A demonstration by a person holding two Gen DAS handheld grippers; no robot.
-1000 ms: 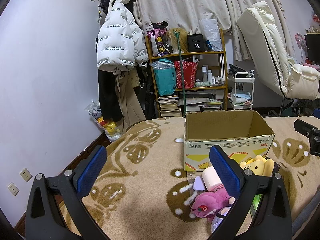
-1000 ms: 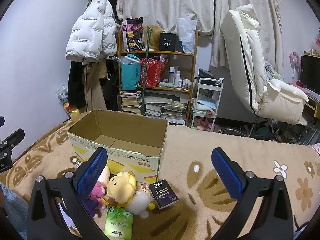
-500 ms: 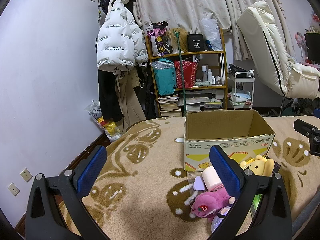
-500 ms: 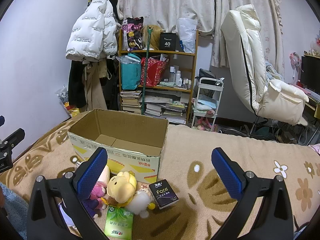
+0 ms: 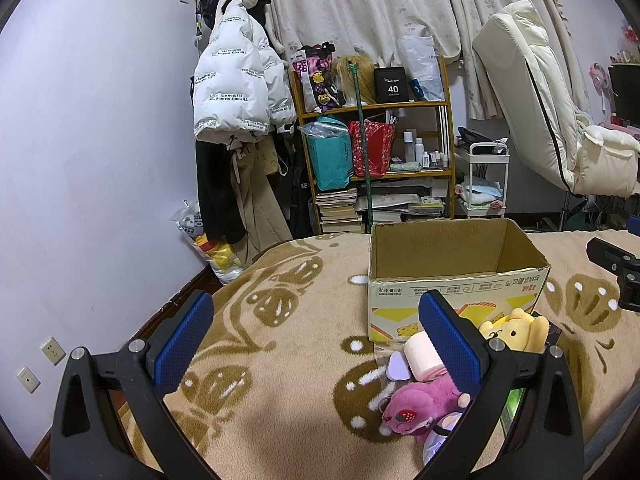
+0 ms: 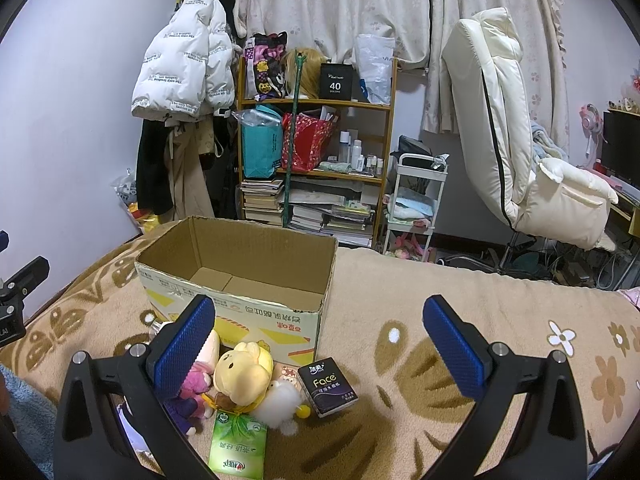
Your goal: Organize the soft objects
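Left to right. Your left gripper (image 5: 316,328) hovers over bare blanket (image 5: 280,344), jaws wide and holding nothing; the toys lie off to its right, so swing it that way before lowering.

The pile sits on the bed just in front of the cardboard box (image 6: 240,280), which stands open and looks empty. At the pile's left edge, partly hidden by the right gripper's left finger, lie the pink plush (image 6: 194,382) and a pale pink roll (image 5: 420,360). Next comes the yellow plush (image 6: 242,374), touching the white fluffy toy (image 6: 280,400). In front of these lies the green tissue pack (image 6: 238,446); rightmost is the black tissue pack (image 6: 328,386).

Your right gripper (image 6: 318,348) also has its jaws wide and holds nothing, with most of the pile toward its left finger.

The step in hand is probably a first pick. Centre the jaws over one toy only, likely the yellow plush, as it sits uppermost. Descend until the pads bracket its body, not an ear. Close gently: plush compresses and may drag its neighbours. Lift clear before crossing the box wall.
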